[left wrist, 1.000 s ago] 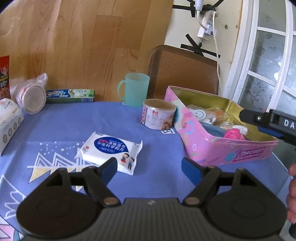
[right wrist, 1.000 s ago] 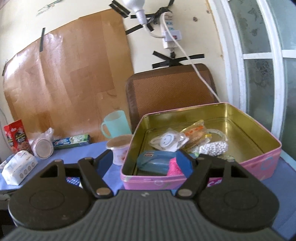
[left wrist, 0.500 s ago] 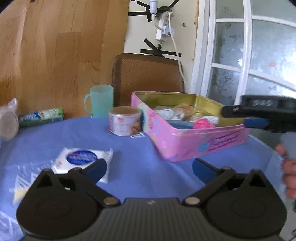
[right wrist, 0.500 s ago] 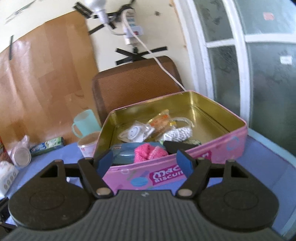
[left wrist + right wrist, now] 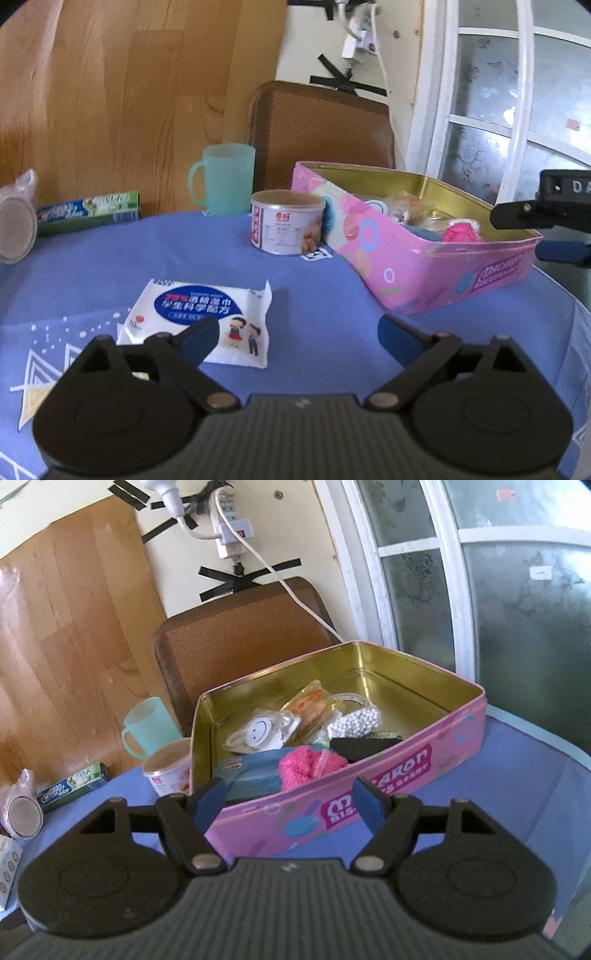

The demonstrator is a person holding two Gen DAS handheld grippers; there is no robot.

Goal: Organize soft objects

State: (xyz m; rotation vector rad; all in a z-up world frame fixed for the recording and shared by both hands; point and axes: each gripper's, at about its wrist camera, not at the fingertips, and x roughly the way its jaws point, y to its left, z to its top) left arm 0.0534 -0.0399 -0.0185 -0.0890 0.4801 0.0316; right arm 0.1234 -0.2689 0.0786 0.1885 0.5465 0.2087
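A white and blue pack of wet wipes (image 5: 199,310) lies flat on the blue tablecloth. My left gripper (image 5: 297,328) hovers low just right of it, its left fingertip over the pack's near edge. Its jaws stand wide and are closing, with only bare cloth between them. The pink biscuit tin (image 5: 424,280) stands open at the right. It holds a pink fluffy item (image 5: 306,766), a blue pack (image 5: 251,775), a smiley packet and white beads. My right gripper (image 5: 289,794) is open and empty in front of the tin's (image 5: 406,760) front wall. Its fingers (image 5: 517,216) show at the left view's right edge.
A teal mug (image 5: 225,177), a small can (image 5: 286,229) and a toothpaste box (image 5: 88,212) stand at the back of the table. A bagged cup (image 5: 14,229) lies far left, a tissue box (image 5: 7,864) nearer. A brown chair (image 5: 321,129) is behind. The table edge curves off at right.
My left gripper's jaws are wider than a second ago, and it has sunk toward the wipes. My right gripper has drawn back from above the tin to its front wall.
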